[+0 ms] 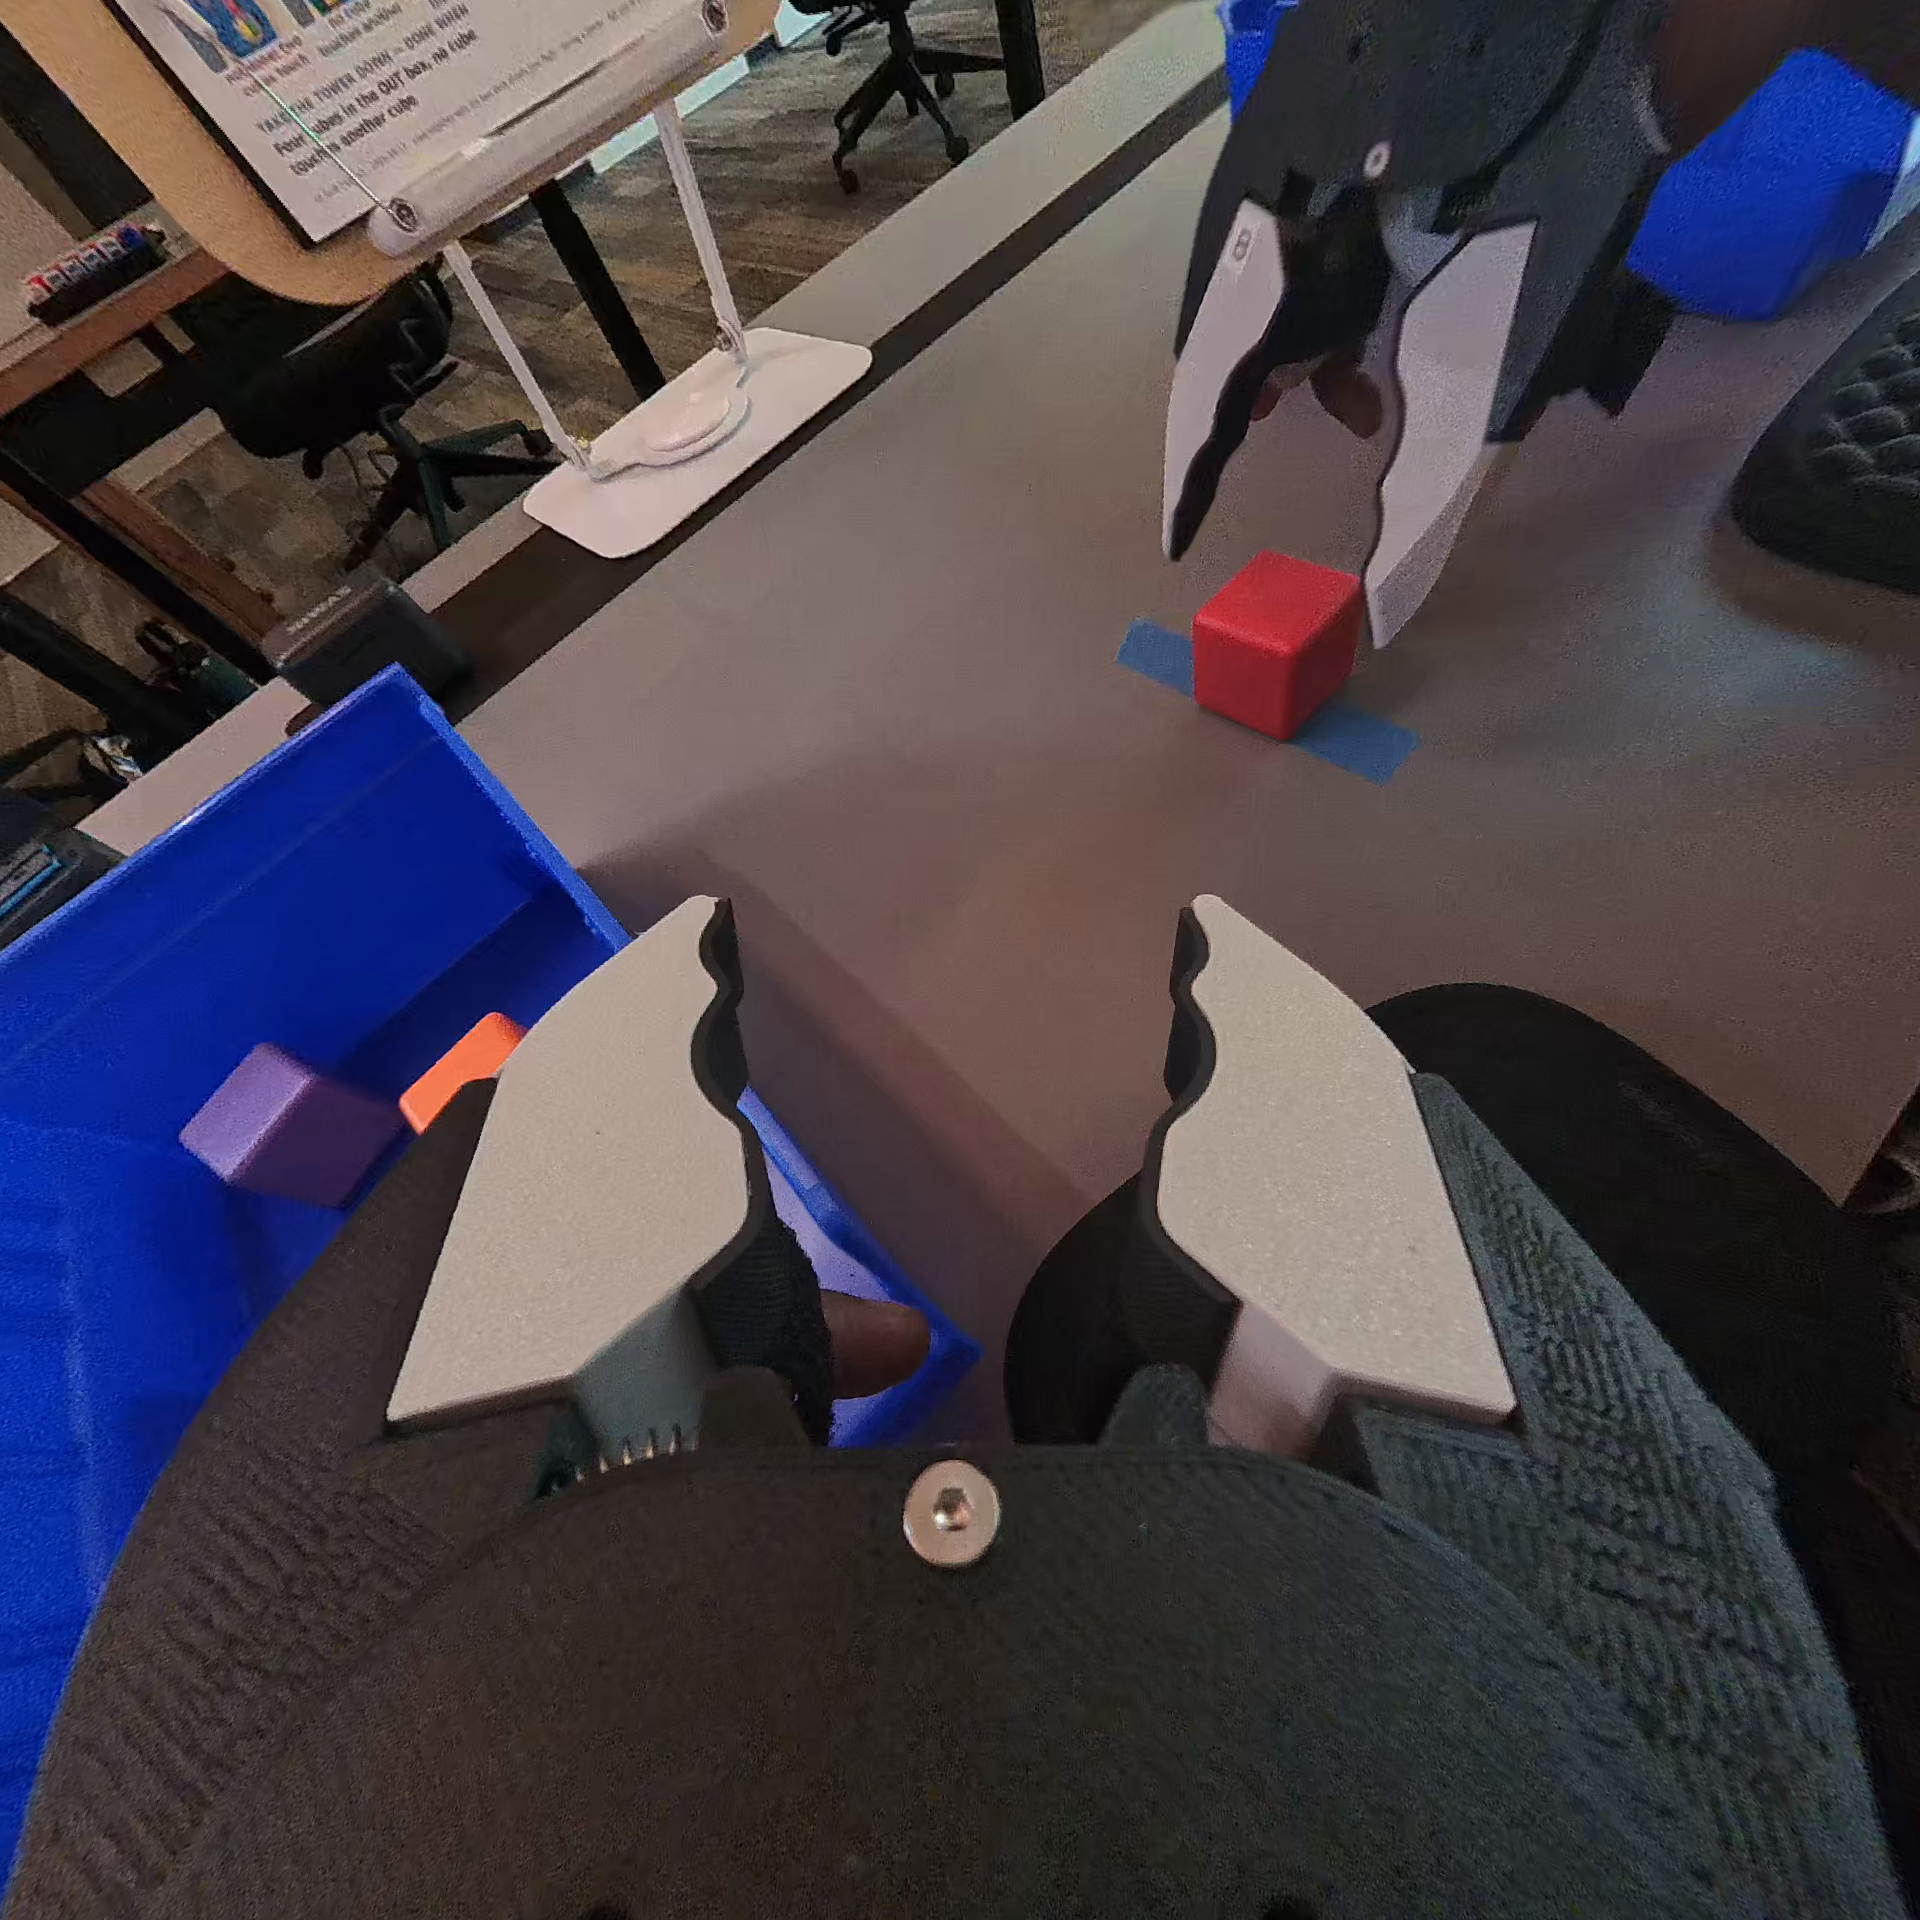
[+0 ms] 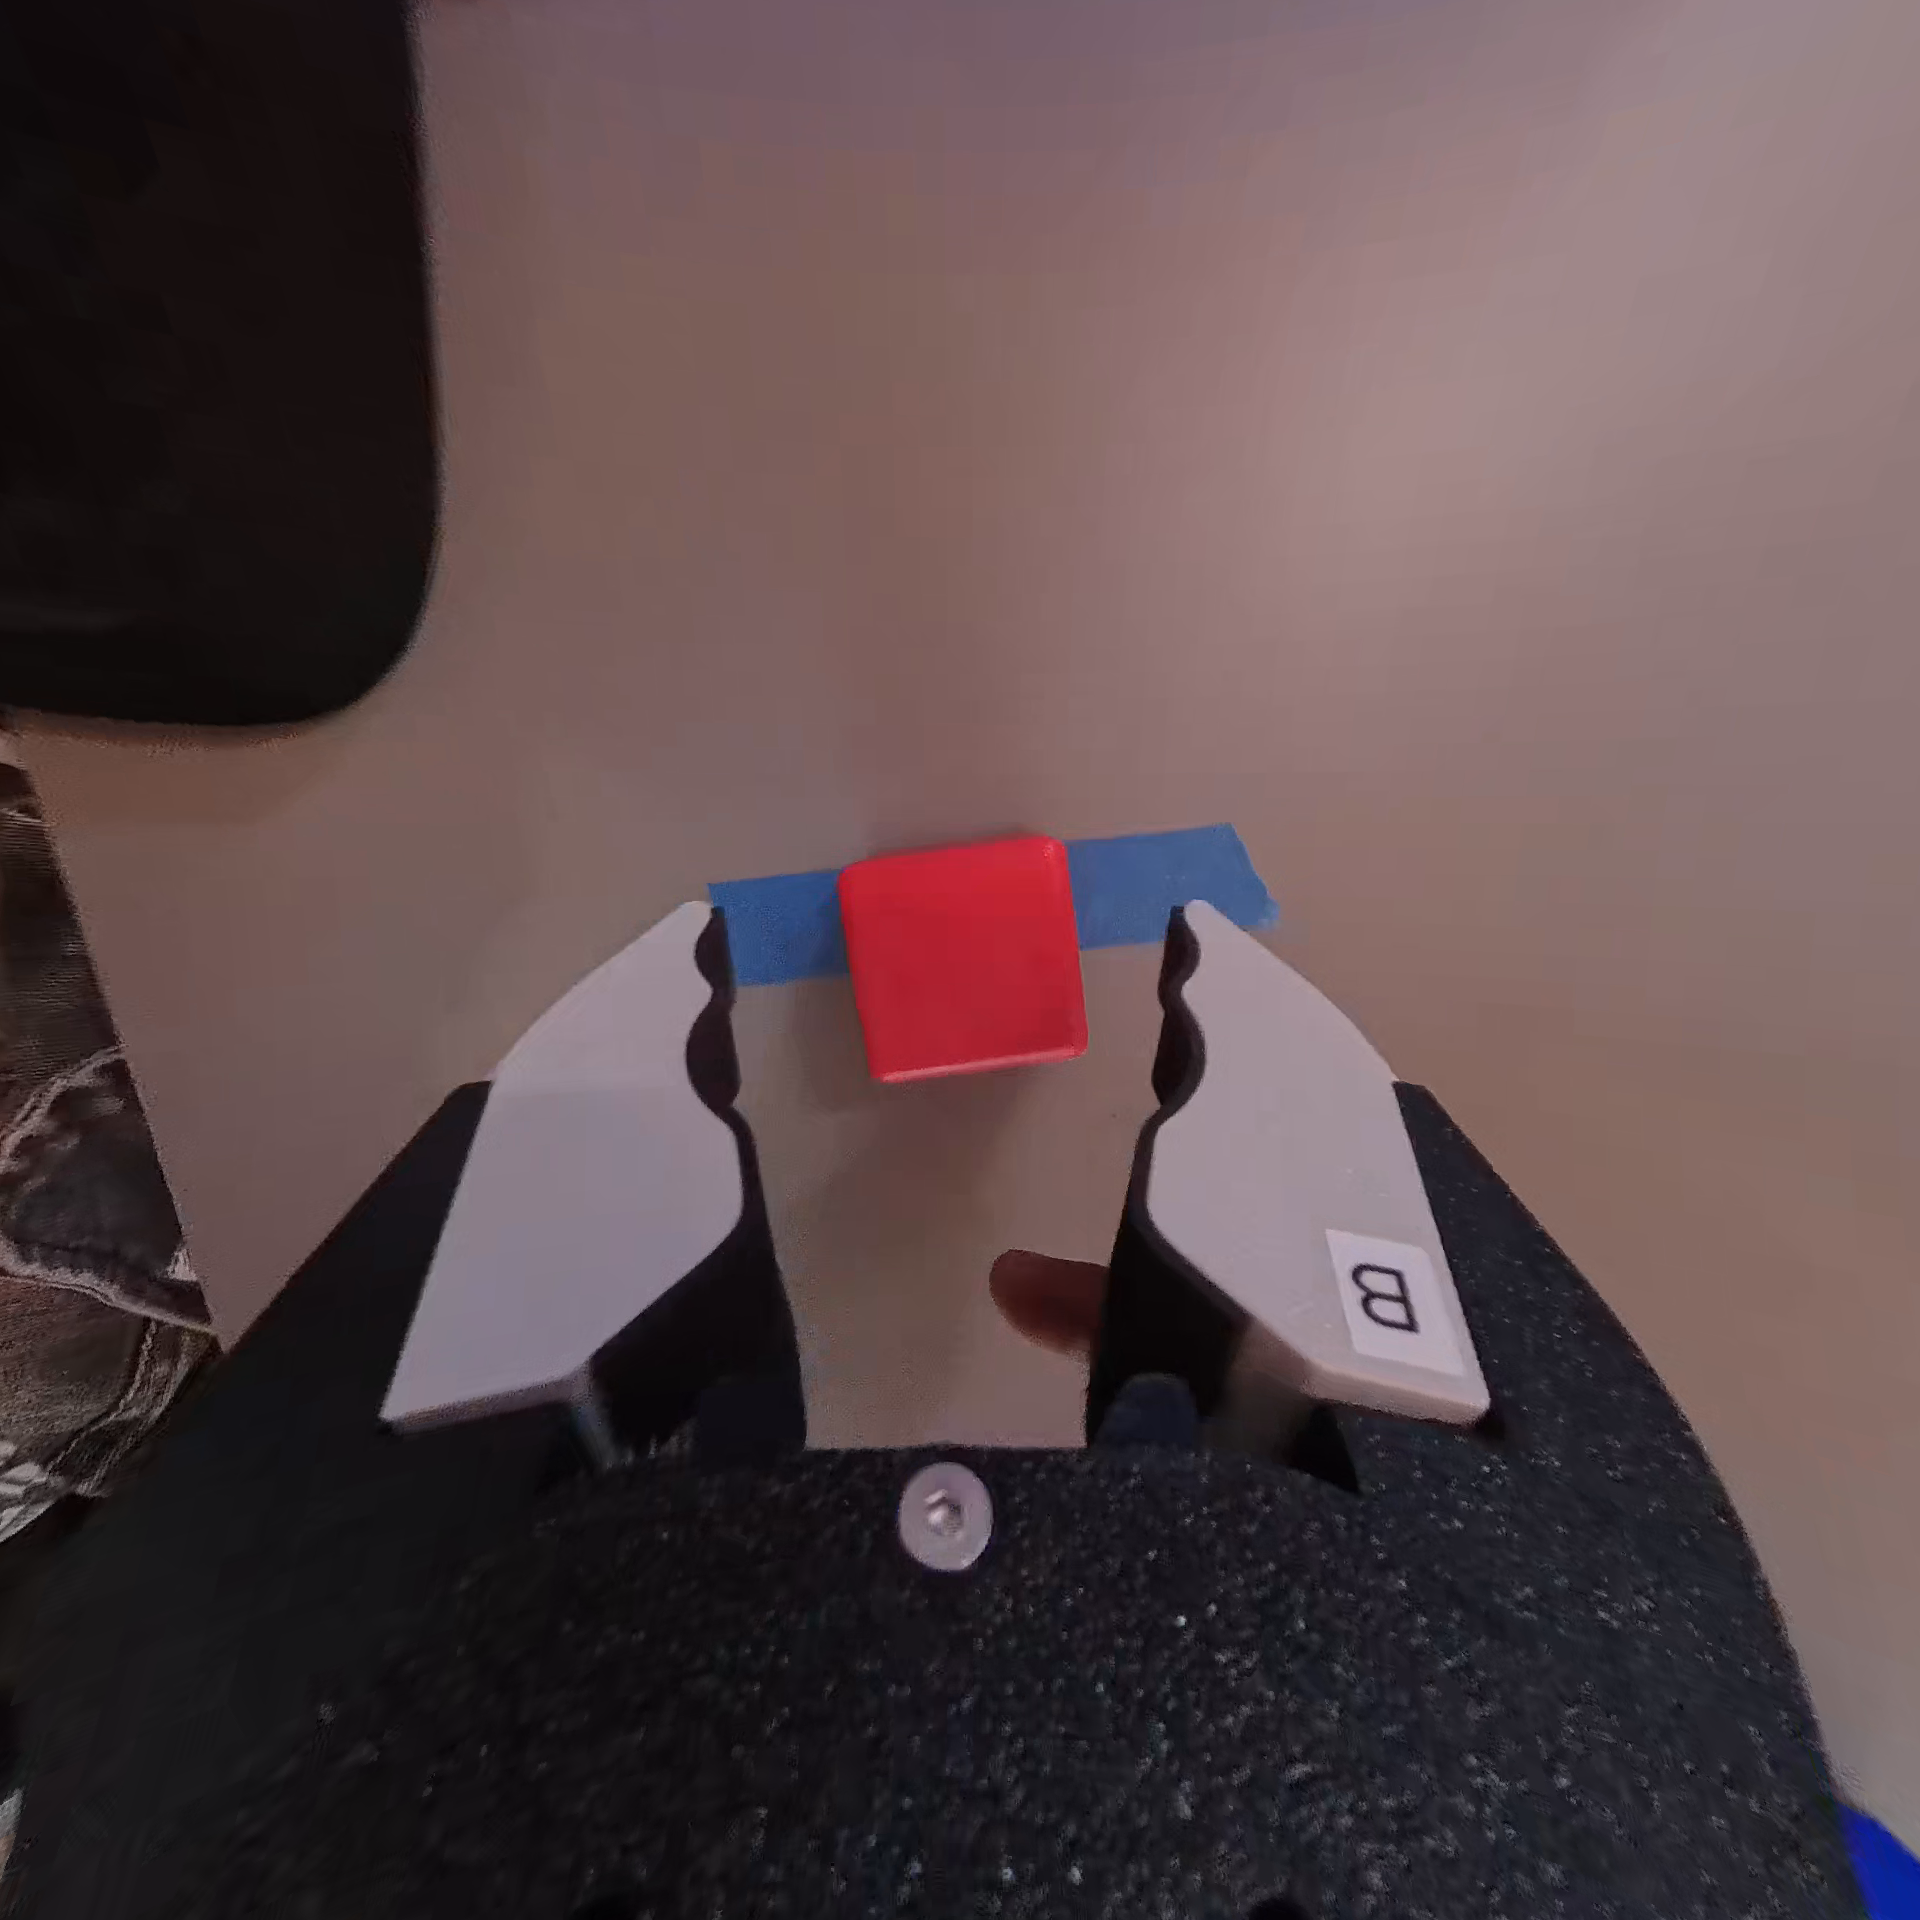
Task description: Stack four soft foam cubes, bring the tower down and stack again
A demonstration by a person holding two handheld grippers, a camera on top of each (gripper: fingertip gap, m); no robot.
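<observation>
A red foam cube (image 1: 1276, 642) stands alone on a strip of blue tape (image 1: 1351, 743) on the grey table. It also shows in the right wrist view (image 2: 961, 956), on the same tape (image 2: 1164, 883). My right gripper (image 2: 943, 914) hangs just above it, open and empty, its fingertips either side of the cube; it also shows in the left wrist view (image 1: 1280, 587). My left gripper (image 1: 956, 914) is open and empty over the table, beside a blue bin (image 1: 260, 914). A purple cube (image 1: 281, 1122) and an orange cube (image 1: 462, 1065) lie in that bin.
A white stand (image 1: 707, 436) with an instruction sheet sits at the table's far left edge. A second blue bin (image 1: 1766, 208) is behind the right gripper. A black pad (image 2: 197, 353) lies at the left in the right wrist view. Office chairs stand beyond the table.
</observation>
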